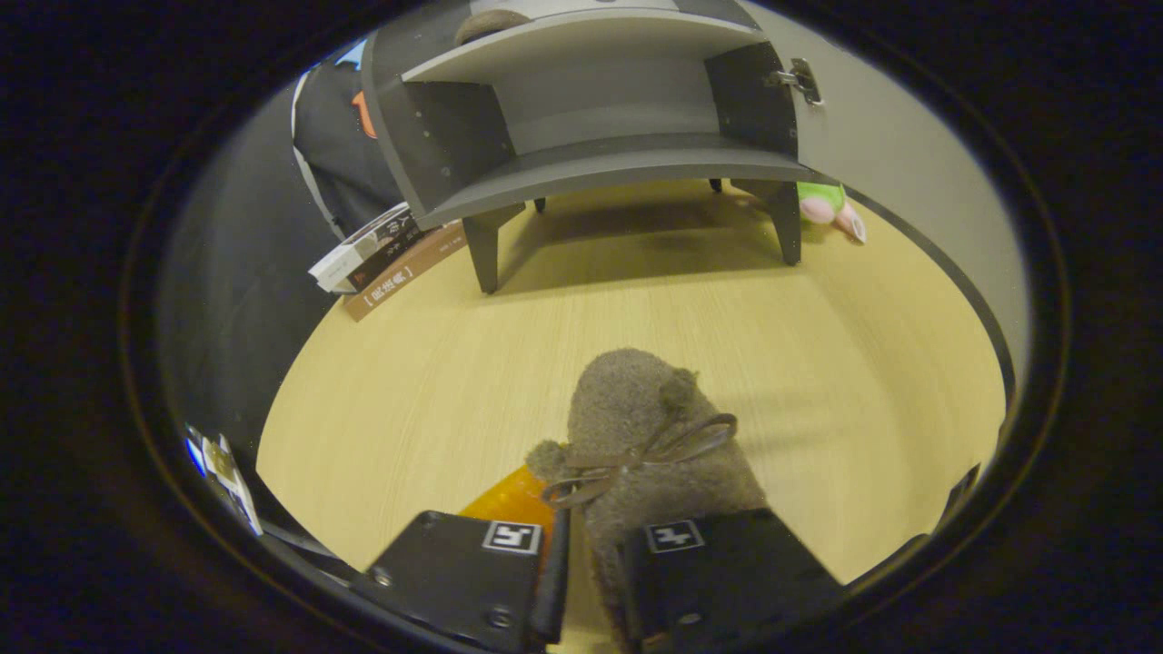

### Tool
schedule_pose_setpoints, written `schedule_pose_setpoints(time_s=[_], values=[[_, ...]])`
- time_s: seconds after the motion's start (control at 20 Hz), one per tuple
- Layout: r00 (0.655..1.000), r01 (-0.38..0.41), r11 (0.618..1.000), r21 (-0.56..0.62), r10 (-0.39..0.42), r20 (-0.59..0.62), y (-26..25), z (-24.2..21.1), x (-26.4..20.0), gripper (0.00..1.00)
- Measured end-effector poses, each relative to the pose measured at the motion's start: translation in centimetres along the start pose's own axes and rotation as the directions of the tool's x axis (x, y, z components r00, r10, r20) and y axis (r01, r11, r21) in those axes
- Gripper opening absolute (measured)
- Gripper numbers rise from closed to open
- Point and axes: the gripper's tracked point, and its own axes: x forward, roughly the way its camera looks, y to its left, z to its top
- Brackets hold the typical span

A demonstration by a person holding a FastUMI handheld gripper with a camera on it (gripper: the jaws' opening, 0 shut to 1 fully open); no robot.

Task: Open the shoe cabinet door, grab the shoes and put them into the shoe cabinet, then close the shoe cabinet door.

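A fuzzy brown shoe (647, 445) with a ribbon bow and two pompoms is held between the fingers of my gripper (591, 563), which is shut on its heel end; its toe points away from me above the wooden tabletop (636, 309). Beyond it stands the grey shoe cabinet (591, 136) on short legs, its door (899, 182) swung wide open to the right with a metal hinge (800, 82) showing. The lower shelf is bare. On the shelf above lies another brown fuzzy thing (491, 23), mostly hidden.
Several books (386, 259) lie stacked left of the cabinet's front leg. A green and pink soft toy (831, 207) sits behind the right leg by the door. An orange object (513, 495) lies under the shoe, near the left finger.
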Motion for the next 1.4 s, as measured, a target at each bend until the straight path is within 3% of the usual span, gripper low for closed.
schedule_pose_setpoints(time_s=[0.1,0.2,0.5,0.85,1.2,1.4], values=[[0.999,-0.025,1.000,-0.005,0.025,-0.023,0.3,0.2,-1.0,0.14],[1.000,-0.025,0.998,-0.063,0.024,-0.003,0.4,1.3,-2.3,0.10],[0.988,-0.014,0.986,-0.166,0.040,0.152,2.3,8.6,-9.3,0.09],[0.936,0.043,0.970,-0.239,0.045,0.350,4.6,19.2,-16.8,0.09],[0.861,0.138,0.955,-0.264,0.015,0.509,6.7,30.9,-20.0,0.09],[0.841,0.155,0.957,-0.245,0.002,0.541,7.0,36.0,-20.0,0.09]])
